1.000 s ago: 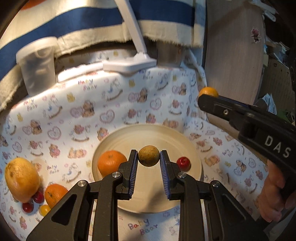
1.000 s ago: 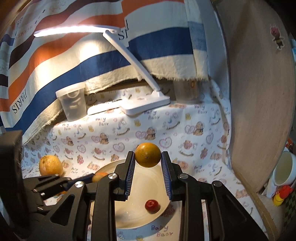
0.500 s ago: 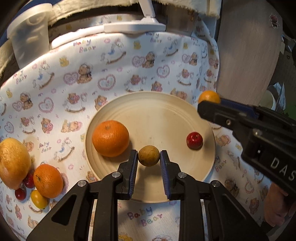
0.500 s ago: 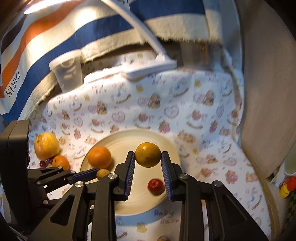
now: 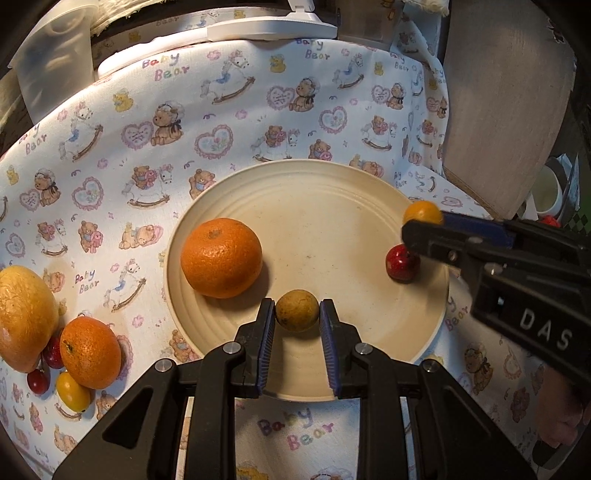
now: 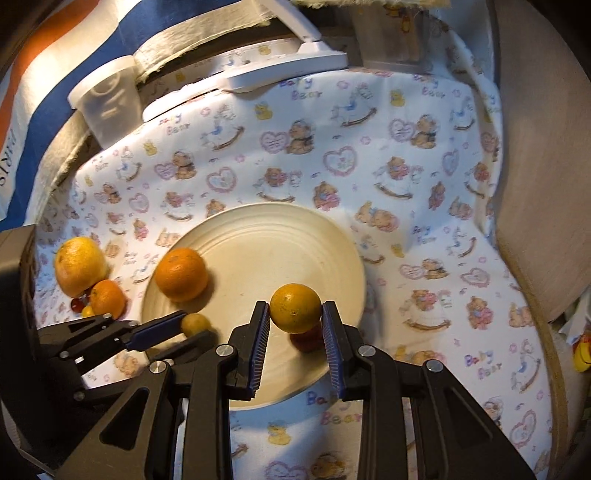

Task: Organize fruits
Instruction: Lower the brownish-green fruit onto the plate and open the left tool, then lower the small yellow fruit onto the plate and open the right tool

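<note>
A cream plate [image 5: 332,206] lies on the baby-bear cloth and holds a large orange [image 5: 221,257] and a small red fruit [image 5: 400,263]. My left gripper [image 5: 297,314] is shut on a small brownish-yellow round fruit [image 5: 297,310], low over the plate's near side. My right gripper [image 6: 295,314] is shut on a yellow-orange citrus [image 6: 295,307] above the plate's right part [image 6: 332,240], over the red fruit [image 6: 306,341]. The right gripper also shows in the left wrist view [image 5: 424,221].
Left of the plate lie a big yellow citrus [image 5: 22,317], an orange [image 5: 90,352], small red fruits [image 5: 37,380] and a small yellow fruit [image 5: 73,397]. A white lamp base [image 5: 269,31] and a plastic cup [image 5: 51,70] stand at the back. A wooden board [image 5: 506,103] is at the right.
Both grippers have come down closer to the plate with their fruits still held. The right gripper now hangs directly over the red fruit.
</note>
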Demonstrator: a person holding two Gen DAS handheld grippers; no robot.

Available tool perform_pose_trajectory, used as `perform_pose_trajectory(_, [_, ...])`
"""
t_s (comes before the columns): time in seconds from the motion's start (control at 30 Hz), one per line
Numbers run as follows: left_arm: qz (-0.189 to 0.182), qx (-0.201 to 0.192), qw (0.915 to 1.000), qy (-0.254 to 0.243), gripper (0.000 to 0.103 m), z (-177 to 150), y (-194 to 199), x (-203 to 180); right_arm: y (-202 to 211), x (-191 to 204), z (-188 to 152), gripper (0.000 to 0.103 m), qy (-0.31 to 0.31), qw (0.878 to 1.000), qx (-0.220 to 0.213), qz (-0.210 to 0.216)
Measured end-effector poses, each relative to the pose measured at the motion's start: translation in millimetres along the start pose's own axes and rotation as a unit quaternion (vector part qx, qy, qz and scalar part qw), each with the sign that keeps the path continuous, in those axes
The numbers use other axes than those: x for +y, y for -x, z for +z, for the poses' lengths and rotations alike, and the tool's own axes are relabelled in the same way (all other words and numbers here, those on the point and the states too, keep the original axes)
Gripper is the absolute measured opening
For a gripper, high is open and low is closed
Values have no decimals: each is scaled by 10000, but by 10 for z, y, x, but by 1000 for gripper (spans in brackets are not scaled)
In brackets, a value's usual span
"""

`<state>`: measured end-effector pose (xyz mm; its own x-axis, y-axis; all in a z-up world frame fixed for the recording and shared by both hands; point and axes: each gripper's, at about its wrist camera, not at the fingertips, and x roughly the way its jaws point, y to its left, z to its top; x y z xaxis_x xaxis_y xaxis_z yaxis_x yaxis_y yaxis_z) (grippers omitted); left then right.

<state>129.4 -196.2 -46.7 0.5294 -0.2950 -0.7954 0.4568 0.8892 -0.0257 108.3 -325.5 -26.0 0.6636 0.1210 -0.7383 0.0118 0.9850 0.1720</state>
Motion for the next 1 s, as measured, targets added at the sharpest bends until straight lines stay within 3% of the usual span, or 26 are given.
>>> perform_pose_trajectory(0.27, [113,-23,9999,-95,26,-8,-34,-34,-60,-99,18,30,-119,9997,73,-193])
perform_pose_trajectory(0.4, [202,-151,9996,-121,50,-21,2,-41,-70,-109,12,30,-141,9996,72,-220])
perform_pose_trajectory(1.0, [283,-371,9989,-50,56,-24,106,-29,-104,-136,29,30,-225,9994,134,-225])
